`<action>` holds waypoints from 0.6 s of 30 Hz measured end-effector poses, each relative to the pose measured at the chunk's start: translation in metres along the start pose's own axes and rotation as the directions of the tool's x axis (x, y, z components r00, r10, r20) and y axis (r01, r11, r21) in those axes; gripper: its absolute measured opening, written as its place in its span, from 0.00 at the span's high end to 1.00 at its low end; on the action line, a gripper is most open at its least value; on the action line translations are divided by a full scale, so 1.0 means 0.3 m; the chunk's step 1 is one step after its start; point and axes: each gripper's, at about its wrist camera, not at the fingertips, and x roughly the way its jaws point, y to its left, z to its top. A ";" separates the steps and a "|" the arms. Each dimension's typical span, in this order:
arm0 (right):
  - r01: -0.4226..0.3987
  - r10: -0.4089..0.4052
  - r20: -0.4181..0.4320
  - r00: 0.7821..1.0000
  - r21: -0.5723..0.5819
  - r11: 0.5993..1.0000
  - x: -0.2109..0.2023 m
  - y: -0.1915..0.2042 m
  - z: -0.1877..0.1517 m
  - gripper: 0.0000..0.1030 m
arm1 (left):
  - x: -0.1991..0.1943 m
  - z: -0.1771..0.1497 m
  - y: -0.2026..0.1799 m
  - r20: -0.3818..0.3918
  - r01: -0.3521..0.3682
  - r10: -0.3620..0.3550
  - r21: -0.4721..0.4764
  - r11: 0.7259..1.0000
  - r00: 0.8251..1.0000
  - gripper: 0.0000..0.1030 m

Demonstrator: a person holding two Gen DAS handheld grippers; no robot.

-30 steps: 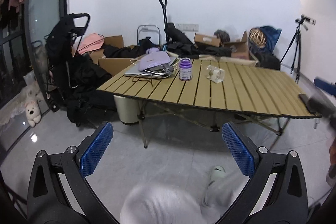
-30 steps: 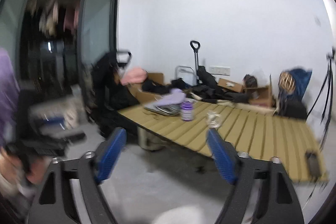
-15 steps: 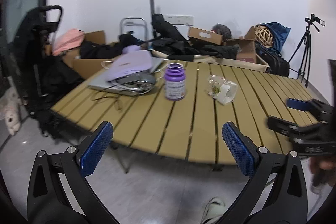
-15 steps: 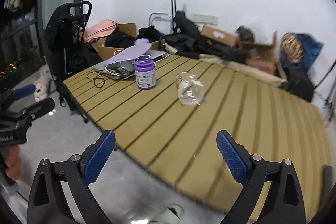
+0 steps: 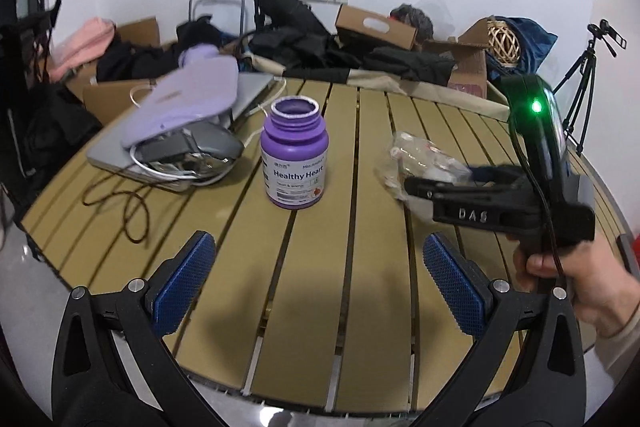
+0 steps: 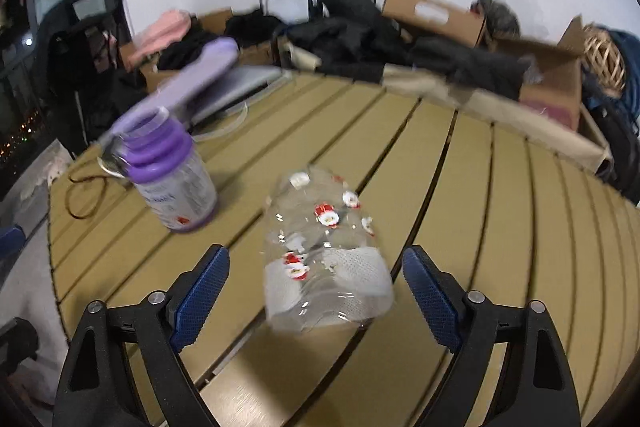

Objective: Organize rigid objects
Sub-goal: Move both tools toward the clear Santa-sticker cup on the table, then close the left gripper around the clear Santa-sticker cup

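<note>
The label of the upright purple plastic supplement bottle (image 5: pixel 295 157) reads "Healthy Heart" in bold purple letters, and raised letters "DAS" show on the black right gripper (image 5: pixel 472 214) beside it.

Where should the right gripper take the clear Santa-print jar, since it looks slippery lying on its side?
Grip the clear jar across its round body, coming level from the near end, where the open right gripper already straddles it; its long axis points away along the table slats.
</note>
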 end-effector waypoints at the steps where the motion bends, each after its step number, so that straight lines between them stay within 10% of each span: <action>1: -0.011 0.011 0.009 1.000 -0.007 1.000 0.002 0.003 -0.004 0.35 | 0.014 0.006 0.004 -0.009 0.002 -0.002 -0.002 1.000 1.000 0.00; 10: -0.201 0.212 -0.018 0.977 -0.404 0.893 -0.155 0.189 -0.218 0.36 | 0.162 0.050 -0.054 -0.098 0.136 -0.144 -0.085 0.987 0.985 0.05; 12: -0.210 0.221 -0.024 0.975 -0.434 0.876 -0.162 0.206 -0.233 0.34 | 0.208 0.045 -0.099 -0.118 0.133 -0.141 -0.067 0.989 0.983 0.30; 18: -0.187 0.182 -0.052 0.982 -0.427 0.885 -0.182 0.159 -0.260 0.23 | 0.203 0.026 -0.107 -0.100 0.067 -0.067 -0.007 0.998 0.993 0.40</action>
